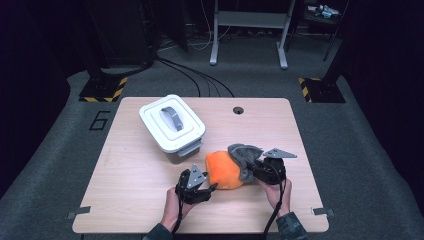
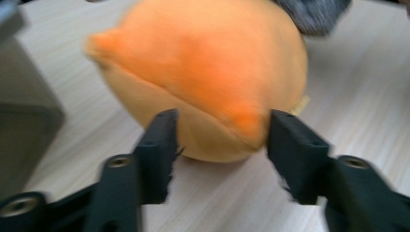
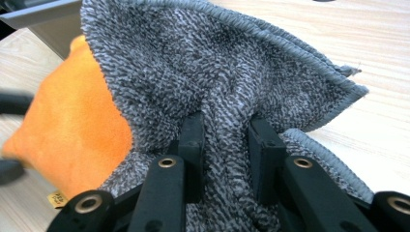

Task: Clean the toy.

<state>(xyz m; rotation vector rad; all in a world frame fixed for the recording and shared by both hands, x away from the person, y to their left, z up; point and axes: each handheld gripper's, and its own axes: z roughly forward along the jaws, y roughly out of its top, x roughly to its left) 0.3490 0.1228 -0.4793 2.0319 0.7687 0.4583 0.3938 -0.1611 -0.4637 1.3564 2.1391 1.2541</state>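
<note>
R gripper (image 3: 225, 145) jaws clamped on a bunched fold of the grey cloth (image 3: 232, 72); cloth drapes up and over the orange cloth's (image 3: 72, 130) right end. L gripper (image 2: 220, 145) jaws apart, not pressing: orange cloth's lower tip sits between them, pads just beside it. From the high view, orange bundle (image 1: 225, 170) lies on the table (image 1: 130, 185) near the front edge, betw both grippers, grey cloth (image 1: 243, 155) on its right side. White lidded box (image 1: 171, 122) sits behind, near, apart from the cloths
</note>
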